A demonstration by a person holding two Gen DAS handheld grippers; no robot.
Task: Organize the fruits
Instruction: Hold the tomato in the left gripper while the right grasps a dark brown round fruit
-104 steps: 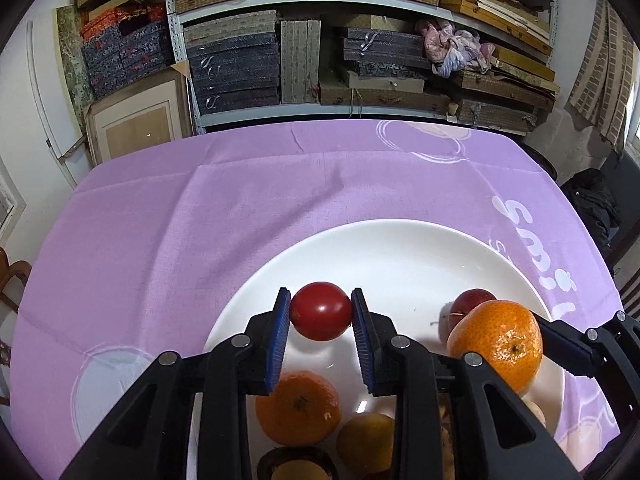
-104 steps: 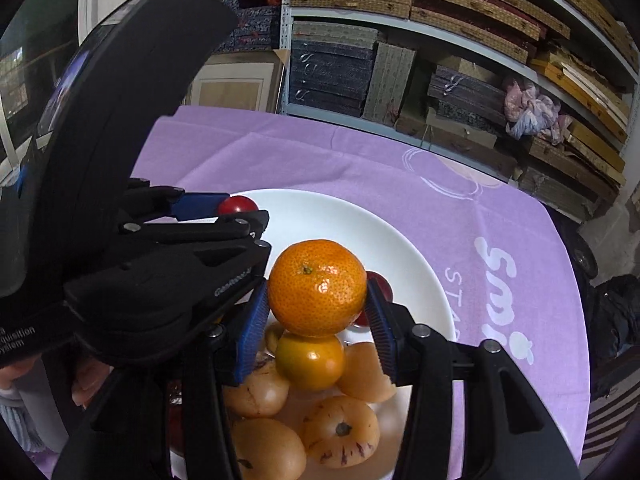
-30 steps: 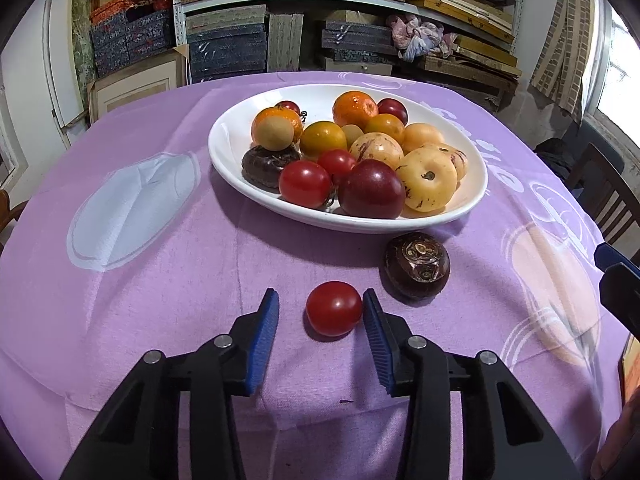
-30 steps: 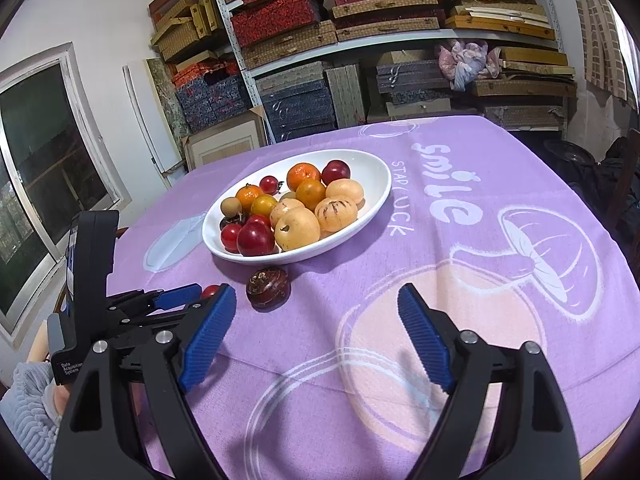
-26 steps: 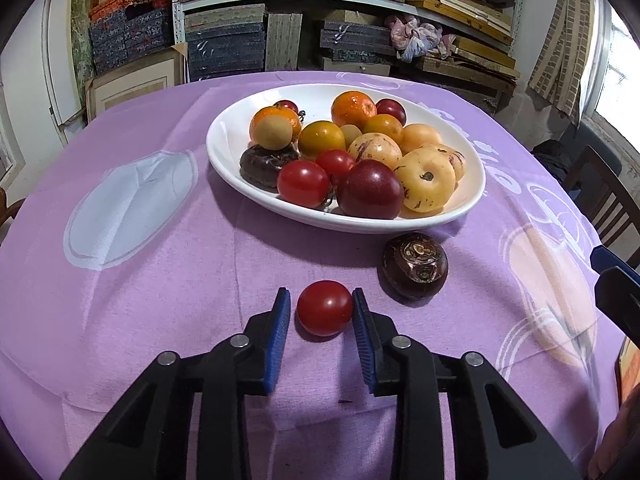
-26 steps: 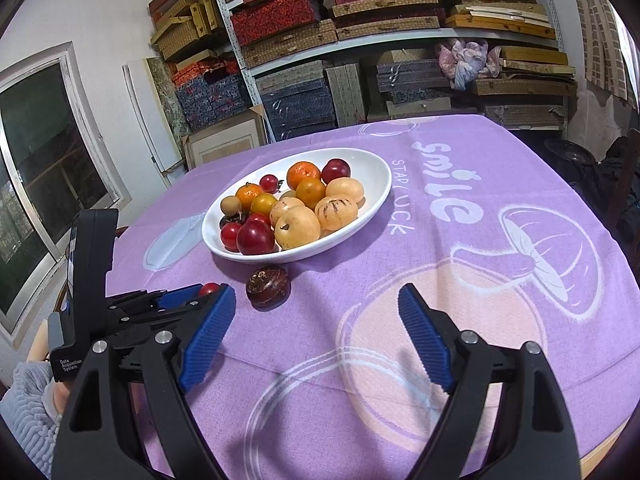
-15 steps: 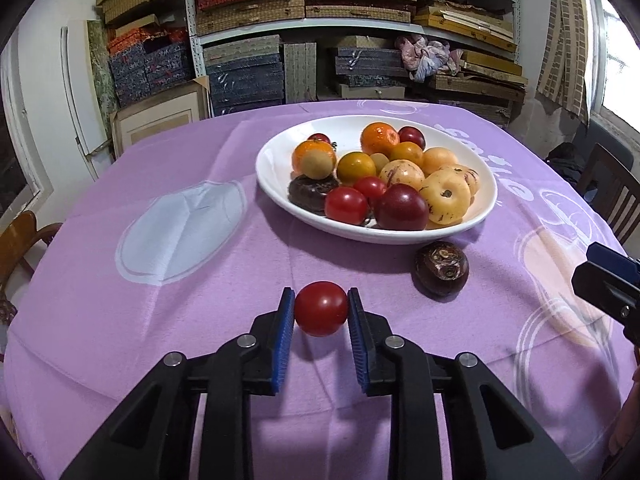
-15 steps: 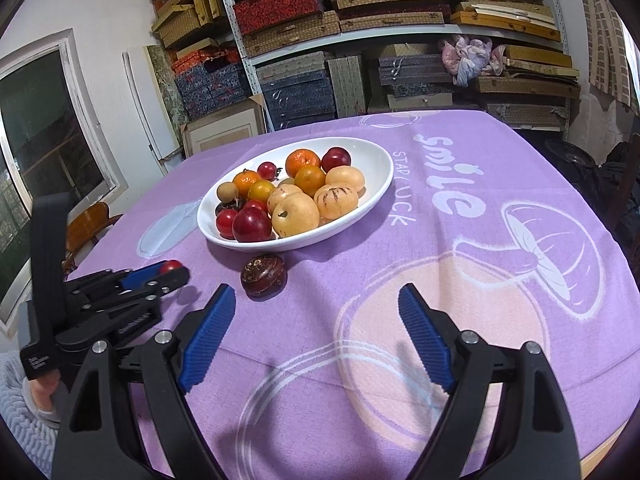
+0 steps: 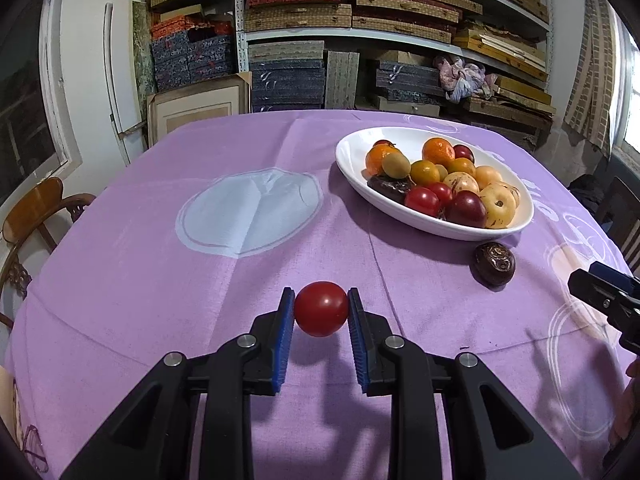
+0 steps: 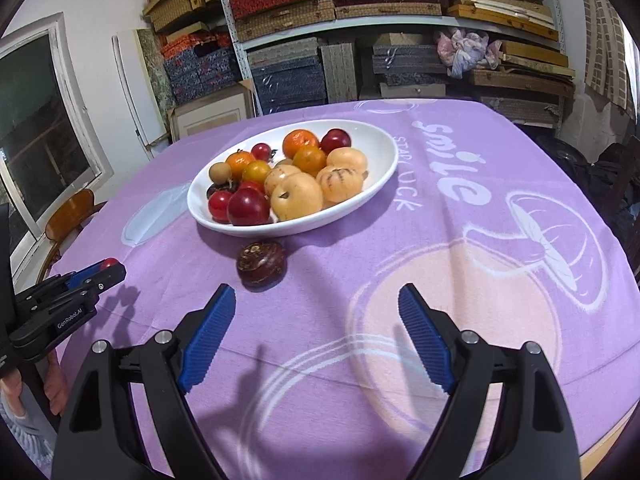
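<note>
We see a round table under a purple cloth (image 9: 280, 264), viewed from two hand-held claws. The left claw (image 9: 321, 312) is clamped on a small red tomato (image 9: 321, 309), its blue pads pressing both sides, and the tomato sits lifted clear of the cloth, casting a shadow just beneath it. Beyond this claw and to its right stands a white oval bowl (image 9: 352, 160) heaped with fruit: oranges, yellow fruits, more red tomatoes and a dark plum. A dark brown, wrinkled fruit (image 9: 494, 263) lies alone on the cloth, just in front of the bowl, to the right of the left claw.

The right claw (image 10: 316, 320) stands wide open with nothing between its blue pads (only bare cloth shows there). The brown fruit (image 10: 261, 263) lies just ahead of its left finger, and the bowl (image 10: 384, 168) sits farther ahead. At the far left of this view we see the left claw (image 10: 105, 269) with a sliver of the red tomato (image 10: 109, 261) at its tip. Behind the table, shelves (image 10: 360, 12) hold stacked boxes.
</note>
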